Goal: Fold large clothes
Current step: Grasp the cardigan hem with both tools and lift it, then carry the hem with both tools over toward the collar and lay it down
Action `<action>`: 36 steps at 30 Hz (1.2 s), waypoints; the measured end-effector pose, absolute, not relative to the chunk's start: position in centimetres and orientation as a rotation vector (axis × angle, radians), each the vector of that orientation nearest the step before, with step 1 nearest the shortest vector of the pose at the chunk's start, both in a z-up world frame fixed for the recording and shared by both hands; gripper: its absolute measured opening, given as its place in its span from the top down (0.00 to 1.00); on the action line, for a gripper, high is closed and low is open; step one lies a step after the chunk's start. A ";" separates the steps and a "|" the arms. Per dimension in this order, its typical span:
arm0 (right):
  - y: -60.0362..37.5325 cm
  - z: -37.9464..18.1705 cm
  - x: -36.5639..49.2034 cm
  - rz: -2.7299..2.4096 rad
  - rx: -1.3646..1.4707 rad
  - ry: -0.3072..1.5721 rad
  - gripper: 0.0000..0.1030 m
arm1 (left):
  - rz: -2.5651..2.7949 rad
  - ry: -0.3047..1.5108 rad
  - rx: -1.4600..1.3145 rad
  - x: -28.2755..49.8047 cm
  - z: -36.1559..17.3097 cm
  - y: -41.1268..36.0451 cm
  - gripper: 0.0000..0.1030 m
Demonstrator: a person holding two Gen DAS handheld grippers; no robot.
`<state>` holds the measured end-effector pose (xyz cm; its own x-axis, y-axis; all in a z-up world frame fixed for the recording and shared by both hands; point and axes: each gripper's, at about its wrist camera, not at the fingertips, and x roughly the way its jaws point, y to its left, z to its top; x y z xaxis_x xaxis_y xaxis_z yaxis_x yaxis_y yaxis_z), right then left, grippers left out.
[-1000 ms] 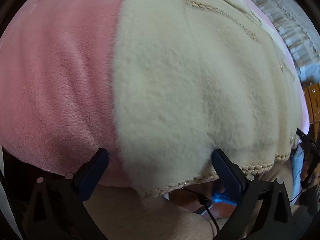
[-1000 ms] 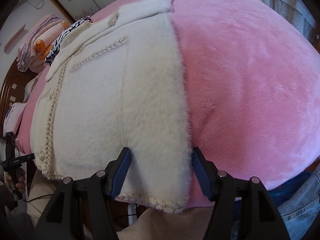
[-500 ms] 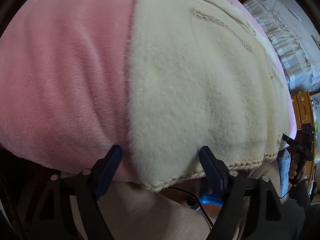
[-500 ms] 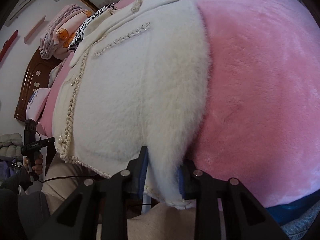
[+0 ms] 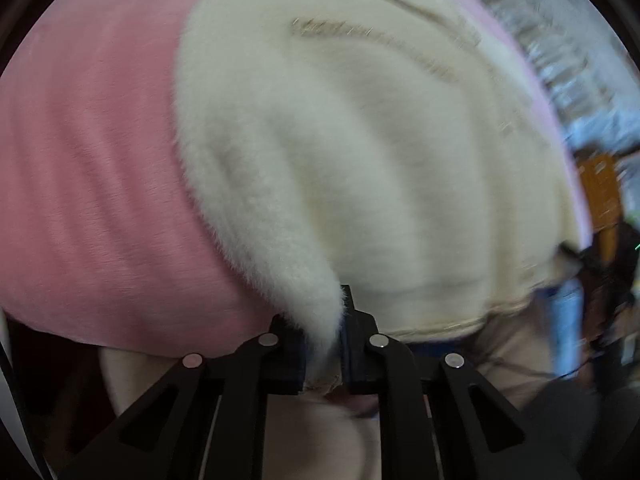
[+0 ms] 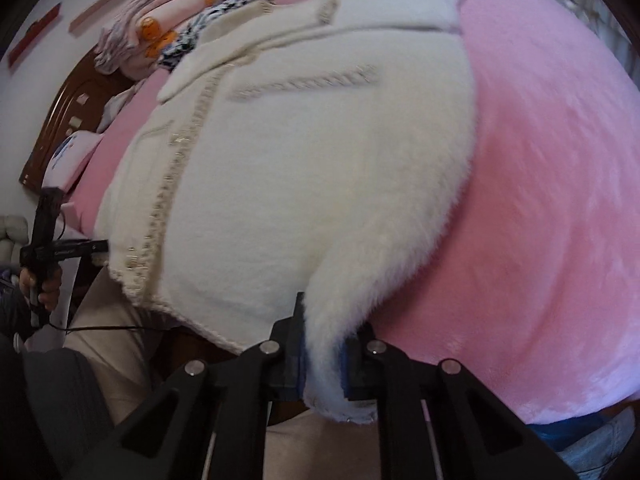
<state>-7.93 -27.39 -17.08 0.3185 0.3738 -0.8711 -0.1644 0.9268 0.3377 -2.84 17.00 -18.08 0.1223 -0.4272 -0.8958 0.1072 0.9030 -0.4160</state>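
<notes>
My left gripper (image 5: 323, 344) has just closed its jaws on one bottom corner of the cream fuzzy jacket (image 5: 360, 168). My right gripper (image 6: 323, 364) has just been closing and pinches the other bottom corner. The jacket lies spread at the near edge of the pink blanket (image 6: 540, 200), both corners drawn up.

No legible text, label or number anywhere

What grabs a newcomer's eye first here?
The fluffy cream jacket, spread front-up across the pink blanket. Each gripper has pinched a near hem corner: the left gripper and right gripper have just closed on the fur. A pile of folded bedding sits at the far headboard.
</notes>
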 end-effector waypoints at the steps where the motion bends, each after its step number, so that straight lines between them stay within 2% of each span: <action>1: -27.2 -16.2 -7.8 0.375 0.207 1.181 0.89 | -0.425 1.375 -0.348 -2.3 -17.0 16.9 0.90; 8: -29.4 -8.8 -4.7 0.463 0.447 0.966 0.89 | -0.538 1.048 -0.692 2.9 -8.4 16.6 0.91; 14: -32.1 -3.4 3.9 0.421 0.611 0.805 0.89 | -0.421 0.858 -0.751 13.2 -2.8 19.5 0.90; 18: -34.8 -3.0 12.0 0.310 0.732 0.783 0.86 | -0.299 0.901 -0.767 21.8 -4.1 23.3 0.86; 22: -36.2 -6.0 18.7 0.218 0.777 0.851 0.66 | -0.244 1.002 -0.762 27.4 -8.5 24.3 0.80; 24: -36.2 -7.9 20.6 0.155 0.756 0.895 0.53 | -0.181 1.114 -0.648 29.6 -11.3 22.9 0.66; 25: -36.2 -9.0 21.3 0.102 0.730 0.923 0.45 | -0.153 1.138 -0.588 29.7 -12.3 22.2 0.62; 27: -37.0 -10.7 21.9 0.088 0.737 0.953 0.45 | -0.123 1.146 -0.479 30.2 -13.6 21.1 0.47; 29: -37.5 -12.0 22.5 0.064 0.740 0.967 0.45 | -0.151 1.143 -0.447 30.9 -13.9 20.6 0.44; 33: -37.1 -13.0 24.0 0.047 0.604 1.012 0.45 | -0.228 1.115 -0.477 31.6 -13.1 20.9 0.27; 36: -35.8 -13.1 25.9 0.029 0.442 1.036 0.45 | -0.244 1.082 -0.453 31.7 -12.6 21.4 0.23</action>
<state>25.88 -35.80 -13.08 0.5172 0.2284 -0.8248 0.1827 0.9120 0.3671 31.69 21.44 -12.60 0.4551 -0.4069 -0.7920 -0.0268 0.8828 -0.4690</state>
